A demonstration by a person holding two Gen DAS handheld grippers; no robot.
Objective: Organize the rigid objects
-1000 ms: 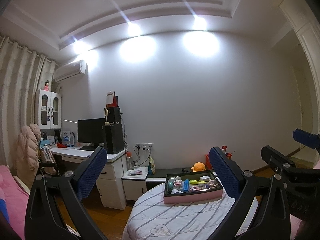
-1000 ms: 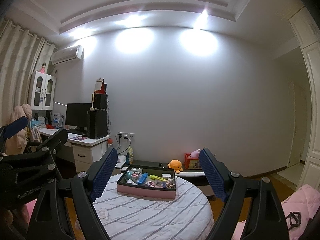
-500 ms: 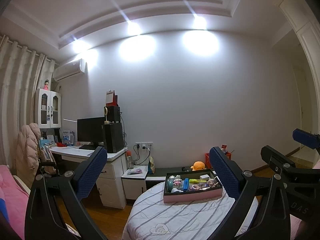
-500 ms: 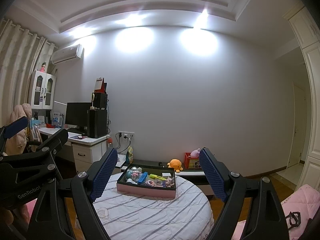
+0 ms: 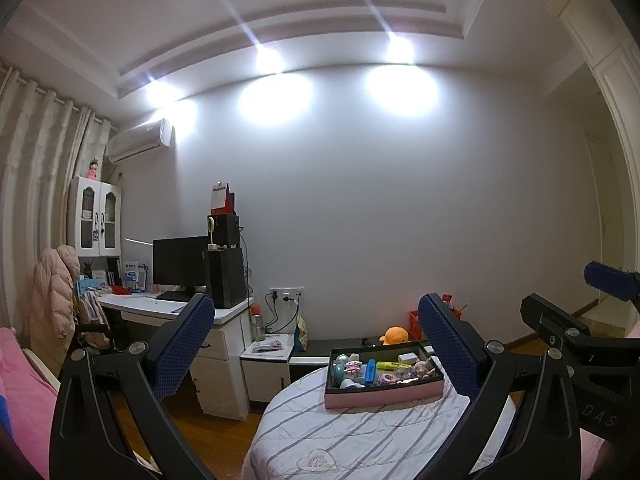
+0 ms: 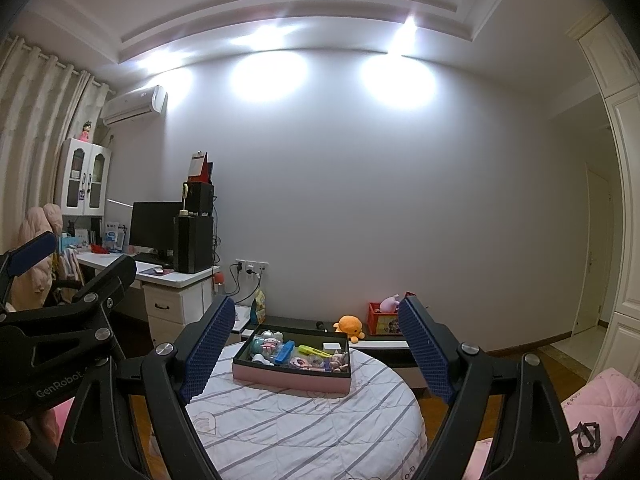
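Observation:
A pink box with a black inner tray (image 5: 384, 390) (image 6: 291, 379) sits on a round table with a striped white cloth (image 5: 360, 432) (image 6: 304, 420). It holds several small toys and stationery, among them a blue piece (image 6: 284, 352) and a yellow marker (image 6: 310, 350). My left gripper (image 5: 316, 340) is open and empty, held well short of the box. My right gripper (image 6: 316, 344) is open and empty, also back from the box. Each gripper shows at the edge of the other's view.
A white desk (image 5: 168, 312) with a monitor and black speakers stands at the left wall. A low bench with an orange plush (image 6: 350, 326) and a red box (image 6: 384, 318) lies behind the table. Pink bedding (image 5: 24, 392) (image 6: 600, 408) flanks both sides.
Both views shifted only slightly; the grippers stay open and the box has not moved.

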